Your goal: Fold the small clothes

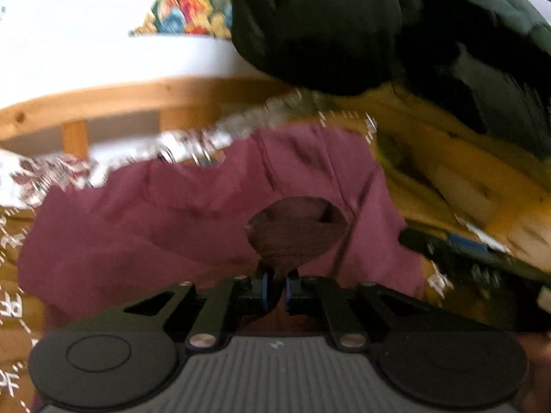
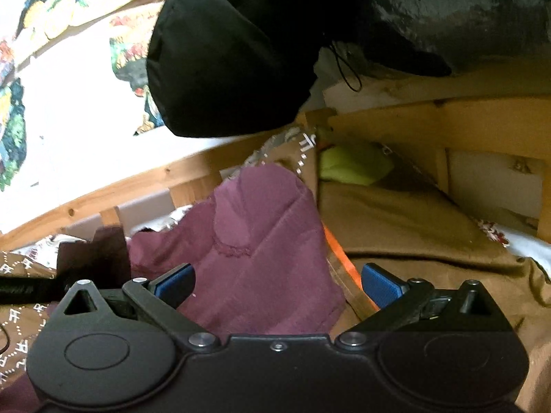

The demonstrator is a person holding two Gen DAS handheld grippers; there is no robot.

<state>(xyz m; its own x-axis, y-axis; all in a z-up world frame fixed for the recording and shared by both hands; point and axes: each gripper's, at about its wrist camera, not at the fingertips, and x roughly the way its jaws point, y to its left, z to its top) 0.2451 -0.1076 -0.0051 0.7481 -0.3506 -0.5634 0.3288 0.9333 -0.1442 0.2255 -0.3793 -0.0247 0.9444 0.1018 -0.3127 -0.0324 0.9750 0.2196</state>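
Note:
A small maroon garment [image 1: 193, 213] lies crumpled on a brown patterned blanket [image 1: 13, 309]. My left gripper [image 1: 279, 289] is shut on the garment's darker ribbed cuff [image 1: 296, 234], which bulges above the blue pads. In the right wrist view the same garment [image 2: 255, 251] lies bunched ahead, and my right gripper [image 2: 277, 284] is open just above its near edge, with blue pads [image 2: 380, 284] wide apart. The left gripper [image 2: 62, 275] shows at the far left of that view, holding the dark cuff.
A large black padded jacket [image 2: 227, 55] hangs over the back of the scene. A wooden bed rail [image 1: 137, 99] runs behind the garment. A lime-green item [image 2: 351, 161] lies at the back right, and an orange strap [image 2: 341, 258] lies beside the garment.

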